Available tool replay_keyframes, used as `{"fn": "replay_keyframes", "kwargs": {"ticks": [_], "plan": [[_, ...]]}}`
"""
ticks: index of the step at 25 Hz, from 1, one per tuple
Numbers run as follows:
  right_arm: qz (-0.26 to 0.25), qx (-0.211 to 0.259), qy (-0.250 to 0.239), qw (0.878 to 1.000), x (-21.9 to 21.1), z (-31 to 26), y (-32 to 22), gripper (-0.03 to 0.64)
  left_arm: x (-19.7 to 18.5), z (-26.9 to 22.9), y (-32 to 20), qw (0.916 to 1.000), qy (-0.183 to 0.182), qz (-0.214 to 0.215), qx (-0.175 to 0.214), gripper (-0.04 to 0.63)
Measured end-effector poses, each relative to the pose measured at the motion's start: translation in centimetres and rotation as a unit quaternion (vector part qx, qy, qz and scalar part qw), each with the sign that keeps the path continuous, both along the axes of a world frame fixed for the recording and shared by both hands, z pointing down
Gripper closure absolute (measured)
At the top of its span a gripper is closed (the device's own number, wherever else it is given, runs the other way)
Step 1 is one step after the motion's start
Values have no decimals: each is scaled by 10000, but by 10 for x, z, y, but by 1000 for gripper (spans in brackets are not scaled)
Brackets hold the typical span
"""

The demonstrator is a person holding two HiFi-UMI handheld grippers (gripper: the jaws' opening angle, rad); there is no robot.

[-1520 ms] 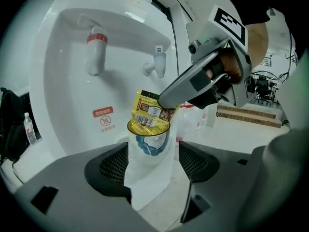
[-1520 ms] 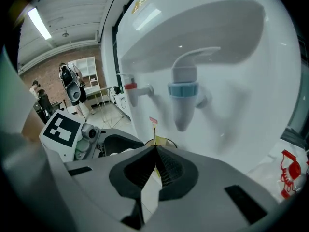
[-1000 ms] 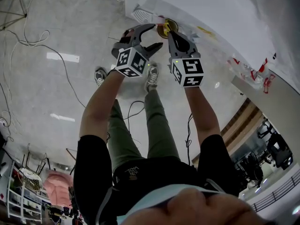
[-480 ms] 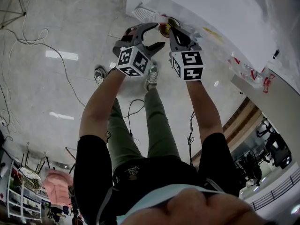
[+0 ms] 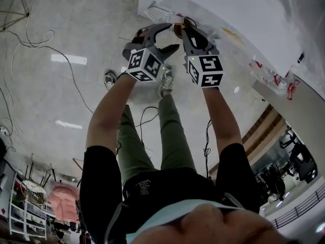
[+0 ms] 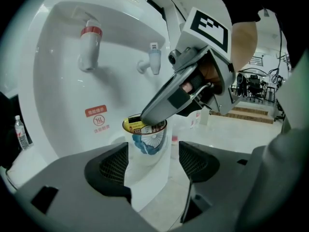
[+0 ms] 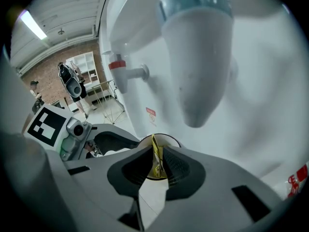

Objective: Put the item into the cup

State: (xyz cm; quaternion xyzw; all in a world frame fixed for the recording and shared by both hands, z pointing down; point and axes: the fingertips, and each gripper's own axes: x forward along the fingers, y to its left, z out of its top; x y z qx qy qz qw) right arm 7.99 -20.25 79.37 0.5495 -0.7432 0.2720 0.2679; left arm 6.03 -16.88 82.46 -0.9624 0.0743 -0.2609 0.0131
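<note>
One white water dispenser (image 6: 58, 81) fills the far side of the scene, with a red tap (image 6: 89, 45) on its left and a blue tap (image 6: 153, 62) on its right.

Change over the last second: the right hand-held gripper (image 7: 157, 170) has moved farther in toward the dispenser. In the head view it now covers most of the cup's mouth, which was open to view before. The left hand-held gripper (image 6: 150, 161) has hardly moved.

Judgement: the carry is nearly done. The item is at the mouth, and what remains is the release.

Pose: both forearms (image 5: 109, 111) reach forward, roughly parallel, wrists close together. The right hand-held gripper comes in from the right and slants down onto the rim. The left one is held level on the near side.

Left hand-held gripper: jaws wide apart, nothing clamped. The cup (image 6: 147, 144) stands just beyond them in the gap. I cannot tell if they touch it.

Right hand-held gripper: jaws closed on a thin yellow sachet (image 7: 157, 161), held edge-on.

The cup is white paper with a blue pattern and stands upright under the blue tap. The sachet's lower end sits at the rim or just inside it; the depth is not readable.
</note>
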Motion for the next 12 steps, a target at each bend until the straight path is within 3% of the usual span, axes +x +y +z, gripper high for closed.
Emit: {"fn": "replay_keyframes", "kwargs": {"ticks": [7,12], "plan": [[229,272,-196,9992,-6,-15,1,569,-11,-8,-1,10000,14,6,-26,267],[664,569,-158,9960,1,-32,7,569,-23,-28,0,9999,129,-42,-83,268]]}}
